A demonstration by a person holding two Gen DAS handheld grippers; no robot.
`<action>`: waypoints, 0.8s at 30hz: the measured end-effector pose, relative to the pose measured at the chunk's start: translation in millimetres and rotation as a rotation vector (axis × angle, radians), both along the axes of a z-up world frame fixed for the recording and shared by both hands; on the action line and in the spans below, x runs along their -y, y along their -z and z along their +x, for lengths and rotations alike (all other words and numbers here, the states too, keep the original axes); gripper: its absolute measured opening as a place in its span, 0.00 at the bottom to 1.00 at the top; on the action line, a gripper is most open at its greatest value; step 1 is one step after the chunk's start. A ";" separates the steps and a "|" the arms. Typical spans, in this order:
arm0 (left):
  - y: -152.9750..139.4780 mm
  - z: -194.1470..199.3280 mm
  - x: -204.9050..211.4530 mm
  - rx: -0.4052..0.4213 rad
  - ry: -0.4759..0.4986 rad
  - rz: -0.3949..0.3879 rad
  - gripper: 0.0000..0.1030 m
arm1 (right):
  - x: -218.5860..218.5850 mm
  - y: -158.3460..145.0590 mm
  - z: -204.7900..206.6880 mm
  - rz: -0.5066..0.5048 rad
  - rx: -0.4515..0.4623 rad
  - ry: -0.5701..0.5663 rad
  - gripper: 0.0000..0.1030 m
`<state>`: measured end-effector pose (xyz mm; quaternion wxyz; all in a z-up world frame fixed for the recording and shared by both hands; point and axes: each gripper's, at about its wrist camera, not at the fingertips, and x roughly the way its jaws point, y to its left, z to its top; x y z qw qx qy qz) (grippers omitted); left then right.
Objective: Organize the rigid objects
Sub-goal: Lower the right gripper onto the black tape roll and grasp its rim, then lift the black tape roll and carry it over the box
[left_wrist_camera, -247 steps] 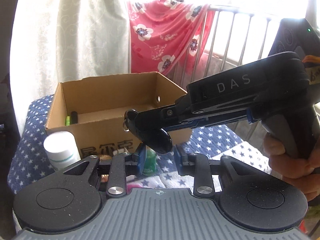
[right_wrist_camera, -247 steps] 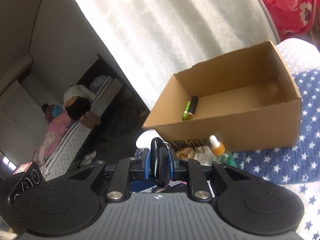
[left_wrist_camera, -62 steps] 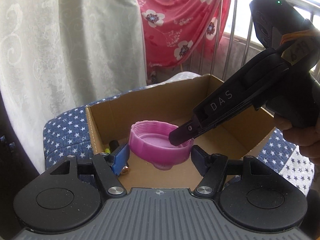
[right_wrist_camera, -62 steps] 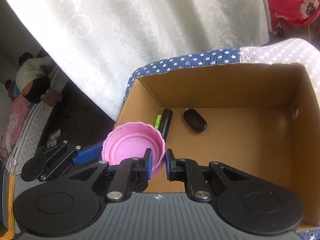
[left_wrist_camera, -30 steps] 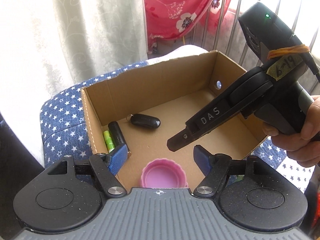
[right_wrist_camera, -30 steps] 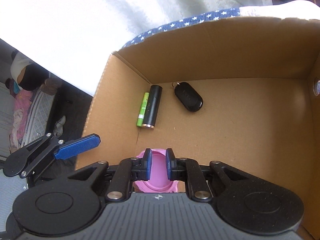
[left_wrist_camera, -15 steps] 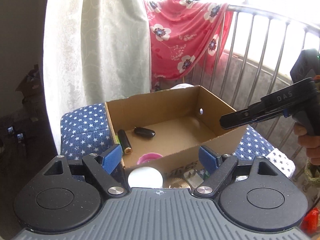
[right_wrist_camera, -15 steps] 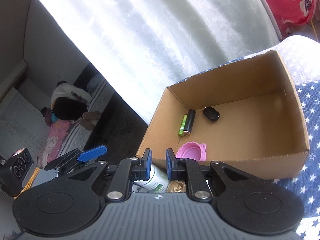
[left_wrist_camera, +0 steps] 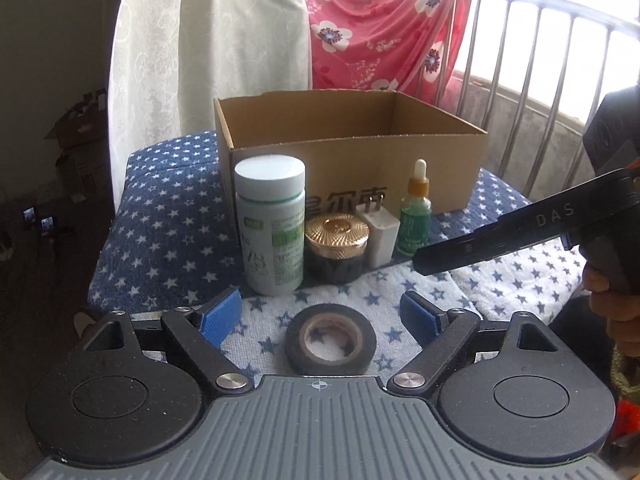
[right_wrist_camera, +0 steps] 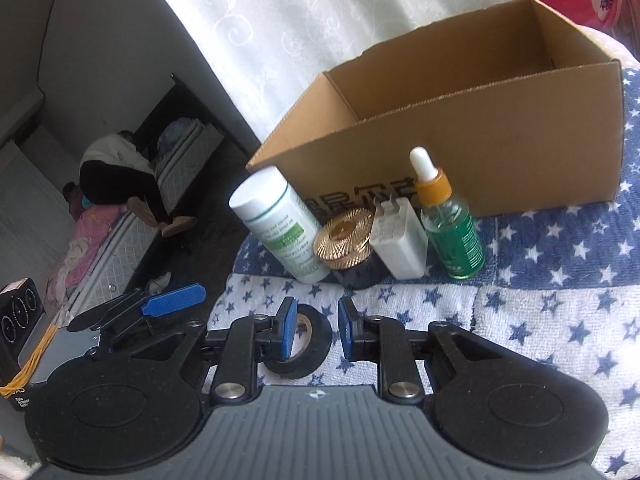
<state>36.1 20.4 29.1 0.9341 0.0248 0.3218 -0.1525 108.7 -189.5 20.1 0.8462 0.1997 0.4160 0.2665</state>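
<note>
Five items left outside the cardboard box [left_wrist_camera: 352,160]: tape roll [left_wrist_camera: 330,339] near the cloth's front edge, bottle, jar, charger, dropper along the box front. Left gripper [left_wrist_camera: 320,312] spread wide, right gripper [right_wrist_camera: 318,330] just opening — both empty, straddling the tape.

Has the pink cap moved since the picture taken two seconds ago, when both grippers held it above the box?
Yes. It went down into the cardboard box; the near box wall hides it now, and both grippers have come back over the black tape roll.
</note>
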 end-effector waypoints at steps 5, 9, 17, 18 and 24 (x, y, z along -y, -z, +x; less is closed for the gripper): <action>29.0 -2.5 16.4 -0.009 -0.002 0.065 0.83 | -23.9 16.7 -6.2 -0.085 -0.011 -0.032 0.23; 39.6 -0.4 20.5 -0.011 -0.005 0.079 0.81 | -34.3 24.3 -4.6 -0.129 -0.014 -0.049 0.24; 52.5 -0.3 26.1 -0.020 -0.014 0.102 0.71 | -48.6 23.4 -1.3 -0.187 0.011 -0.086 0.24; 53.3 -0.2 26.0 -0.020 -0.017 0.103 0.70 | -50.9 23.8 -0.3 -0.199 0.014 -0.091 0.24; 55.1 1.6 20.9 -0.023 -0.029 0.072 0.66 | -59.4 24.6 5.0 -0.226 0.010 -0.111 0.24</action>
